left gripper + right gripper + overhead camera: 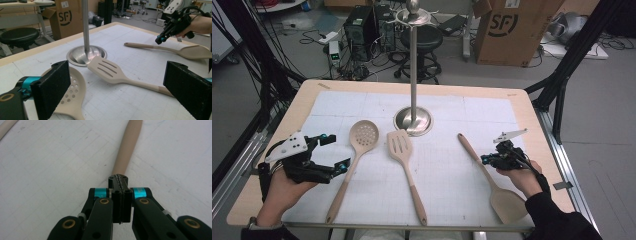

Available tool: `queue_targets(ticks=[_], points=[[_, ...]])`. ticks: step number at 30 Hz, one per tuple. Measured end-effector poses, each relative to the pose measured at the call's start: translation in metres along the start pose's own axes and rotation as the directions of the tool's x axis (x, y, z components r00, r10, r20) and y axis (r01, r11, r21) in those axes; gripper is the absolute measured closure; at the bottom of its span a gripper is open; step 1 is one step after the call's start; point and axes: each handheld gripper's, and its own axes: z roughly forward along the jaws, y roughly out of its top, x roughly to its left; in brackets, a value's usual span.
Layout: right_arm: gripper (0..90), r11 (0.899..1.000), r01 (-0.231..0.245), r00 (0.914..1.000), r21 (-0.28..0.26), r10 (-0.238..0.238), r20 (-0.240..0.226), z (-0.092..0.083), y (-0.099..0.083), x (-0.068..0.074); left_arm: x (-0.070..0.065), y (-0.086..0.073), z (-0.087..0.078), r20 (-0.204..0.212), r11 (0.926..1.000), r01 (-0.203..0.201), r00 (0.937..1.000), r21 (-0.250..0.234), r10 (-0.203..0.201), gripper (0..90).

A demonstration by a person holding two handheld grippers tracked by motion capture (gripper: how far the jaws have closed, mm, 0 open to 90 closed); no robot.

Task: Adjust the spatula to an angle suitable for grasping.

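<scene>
Three beige utensils lie on the white mat [447,107]: a round skimmer [363,134], a slotted turner [400,145] and a solid spatula [507,202] whose handle points to the far left. My left gripper [338,151] rests at the left, open wide, its jaws either side of the skimmer's handle without touching it; in the left gripper view [117,87] the skimmer [75,92] and turner [106,68] lie ahead. My right gripper [484,159] is shut with nothing between its pads, its tips [119,180] just over the spatula's handle [127,147].
A steel hanging stand [413,120] with a round base rises from the far middle of the mat. The wooden table [272,165] ends close behind both hands. Beyond it stand a cardboard box [512,30], a black stool [422,40] and cables on the floor.
</scene>
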Motion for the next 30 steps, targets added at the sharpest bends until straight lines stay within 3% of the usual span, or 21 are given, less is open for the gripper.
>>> queue_targets(ticks=[4, 14, 23, 30], points=[[90.0, 0.999, -0.021, 0.9998, 0.042, 0.021, -0.005, 0.009, 0.005, -0.007, 0.001, -0.001, 0.000, -0.001, 1.0000, 0.002, 1.0000, 0.002, -0.002, 7.8], [90.0, 0.998, -0.042, 0.9991, 0.043, 0.042, 0.009, 0.020, 0.008, -0.015, 0.002, -0.003, -0.001, -0.005, 1.0000, 0.007, 1.0000, 0.006, -0.007, 7.8], [90.0, 0.997, -0.058, 0.9983, 0.050, 0.058, 0.007, 0.026, 0.009, -0.015, 0.001, -0.003, -0.001, 0.000, 0.9999, 0.012, 0.9999, 0.001, -0.012, 7.8], [90.0, 0.997, -0.038, 0.9985, 0.068, 0.040, -0.037, 0.032, 0.014, -0.005, 0.001, -0.003, -0.002, -0.003, 0.9999, 0.009, 1.0000, 0.005, -0.009, 7.8]])
